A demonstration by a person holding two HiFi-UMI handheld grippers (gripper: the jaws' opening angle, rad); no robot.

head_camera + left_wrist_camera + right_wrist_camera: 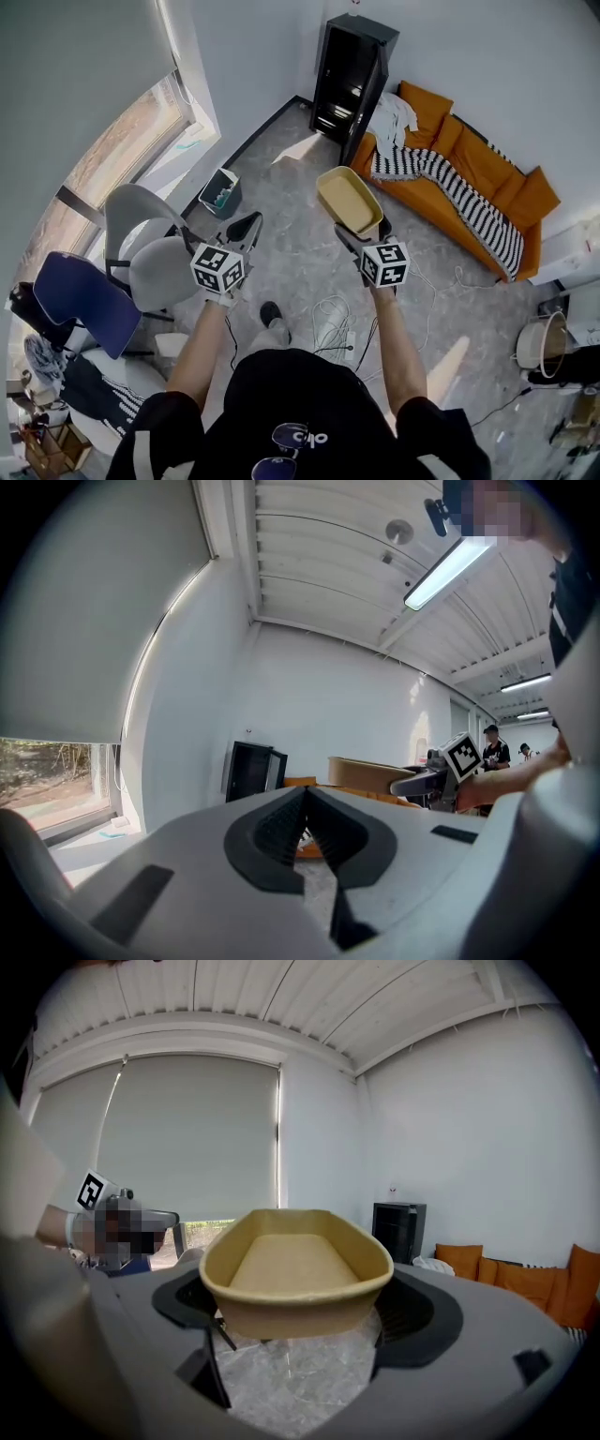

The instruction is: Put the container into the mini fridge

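My right gripper (362, 232) is shut on a tan oval container (348, 199), holding it by its near end, level and open side up, above the floor. In the right gripper view the container (296, 1274) fills the space between the dark pads (410, 1312) and looks empty. The black mini fridge (352, 82) stands at the far wall with its door open; it also shows in the right gripper view as the fridge (399, 1232). My left gripper (243, 230) is shut with nothing in it, held beside the right one.
An orange sofa (487, 173) with a striped blanket (450, 192) runs along the right wall beside the fridge. Grey and blue chairs (155, 253) stand at the left, a small bin (221, 192) near the window. White cables (333, 319) lie on the marble floor.
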